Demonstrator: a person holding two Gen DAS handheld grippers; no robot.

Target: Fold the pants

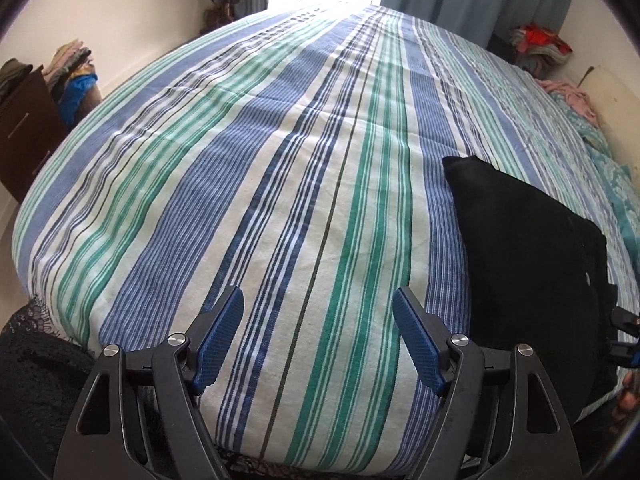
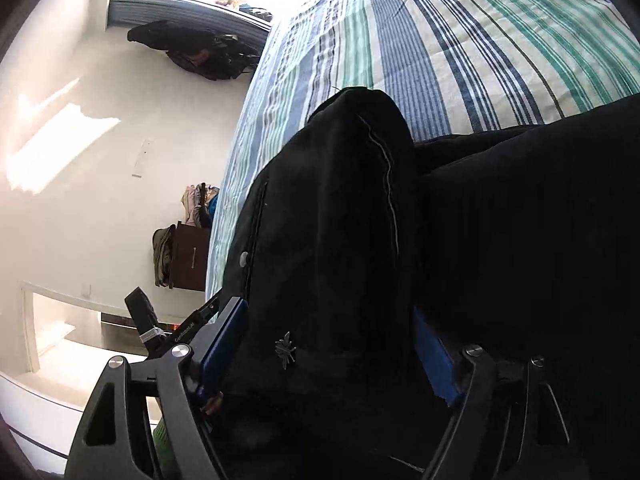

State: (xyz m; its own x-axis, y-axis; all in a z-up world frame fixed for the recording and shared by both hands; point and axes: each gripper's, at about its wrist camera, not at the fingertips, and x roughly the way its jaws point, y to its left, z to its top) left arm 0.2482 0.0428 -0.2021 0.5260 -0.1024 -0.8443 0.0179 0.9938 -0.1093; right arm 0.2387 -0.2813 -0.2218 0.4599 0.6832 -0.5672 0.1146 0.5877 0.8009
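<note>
Left wrist view shows you the black, soft-fabric pants (image 1: 532, 248) lying as a dark, flat-edged bundle on the blue, green and white striped bedspread (image 1: 248, 184), over toward the bed's right side. Your left gripper (image 1: 318, 334) hangs above bare stripes with its blue-padded fingers (image 1: 222, 332) spread wide and nothing between them; the pants sit just to its right, apart from it. In the right wrist view, the same pants (image 2: 340, 240) bulge up as a thick fold with a pale seam line, a small button and a little embroidered mark. Your right gripper (image 2: 320, 344) has that fold packed between its blue pads (image 2: 222, 344), clamped around the cloth
</note>
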